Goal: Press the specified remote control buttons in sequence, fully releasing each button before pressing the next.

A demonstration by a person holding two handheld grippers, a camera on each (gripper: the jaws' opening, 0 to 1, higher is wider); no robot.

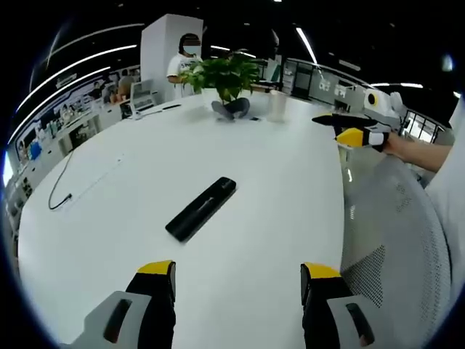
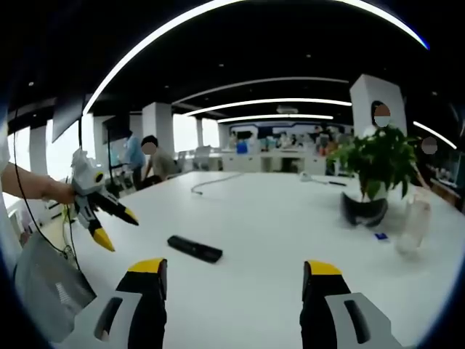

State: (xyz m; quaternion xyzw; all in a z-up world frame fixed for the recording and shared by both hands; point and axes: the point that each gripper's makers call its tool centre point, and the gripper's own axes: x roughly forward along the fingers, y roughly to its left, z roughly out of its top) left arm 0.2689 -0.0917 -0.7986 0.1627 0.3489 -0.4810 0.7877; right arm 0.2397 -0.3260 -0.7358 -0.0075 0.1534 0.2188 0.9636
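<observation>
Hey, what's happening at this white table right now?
A person holds a two-jaw gripper in each hand over a white table. A black remote control lies flat on it, untouched. The left gripper and right gripper are both open and off the remote. A potted plant stands farther back.

Your left gripper [image 1: 238, 280]: two black fingers [image 1: 156, 294] with yellow caps on the tips, each sitting on a light grey mount with a dark oval slot in it. Right gripper [image 2: 232, 280] is the same build: black fingers [image 2: 149, 294], yellow tips, grey slotted mounts. Seen from the other side, each unit has a pale grey-white body behind the black, yellow-tipped fingers. A thin dark cable rises from the left one in the right gripper view. Your forearms are bare; a pale garment edge shows at the right of the left gripper view.
</observation>
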